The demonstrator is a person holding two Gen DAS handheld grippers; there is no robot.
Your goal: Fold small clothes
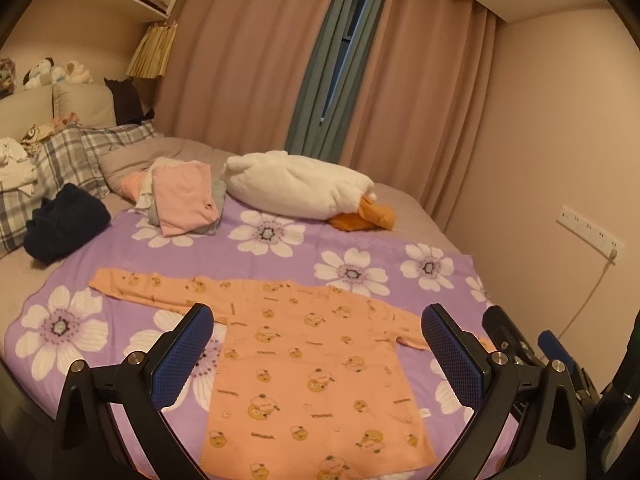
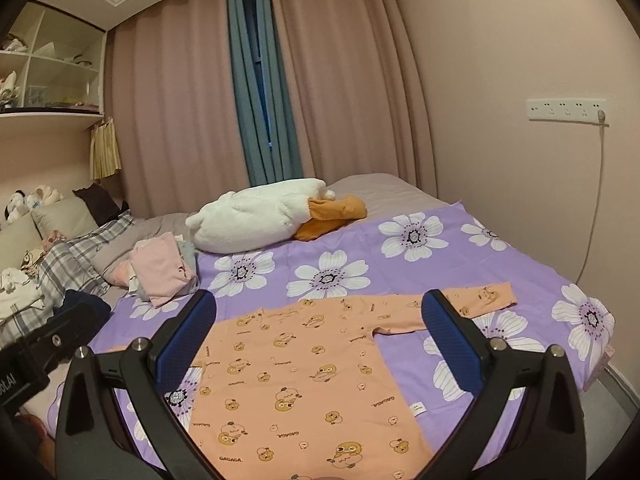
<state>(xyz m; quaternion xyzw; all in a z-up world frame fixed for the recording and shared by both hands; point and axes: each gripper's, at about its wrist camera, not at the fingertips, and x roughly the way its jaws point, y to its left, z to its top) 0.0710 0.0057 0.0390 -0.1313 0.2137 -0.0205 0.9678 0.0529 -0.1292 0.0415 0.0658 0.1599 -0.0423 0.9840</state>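
**A:** Nearest the lens, the left tool (image 1: 316, 344) hangs above the bed with its jaws spread wide and nothing between them. Same on the other side: the right tool (image 2: 320, 340) is released and empty.

**B:** And between the blue pads in both views is the orange shirt (image 1: 316, 364), flat across the lower centre of the frame. It's laid out with sleeves stretched sideways, I'd say so the fold lines are easy to reach.

**A:** Agreed. It lies on the purple flowered blanket (image 1: 280, 248), which gives it a smooth bed to work on. Each tool sits by its own side of the shirt, likely so each can take a sleeve.

**B:** Further back, left of centre, there's a pink folded pile (image 1: 184, 200). Finished pieces parked clear of the work area, probably.

**A:** Beside it, a dark bundle (image 1: 66, 224) at the left edge; folded or not, I can't tell from here.

**B:** Then the white plush duck (image 1: 296, 188) at mid-frame, and the curtains (image 1: 248, 64) behind.
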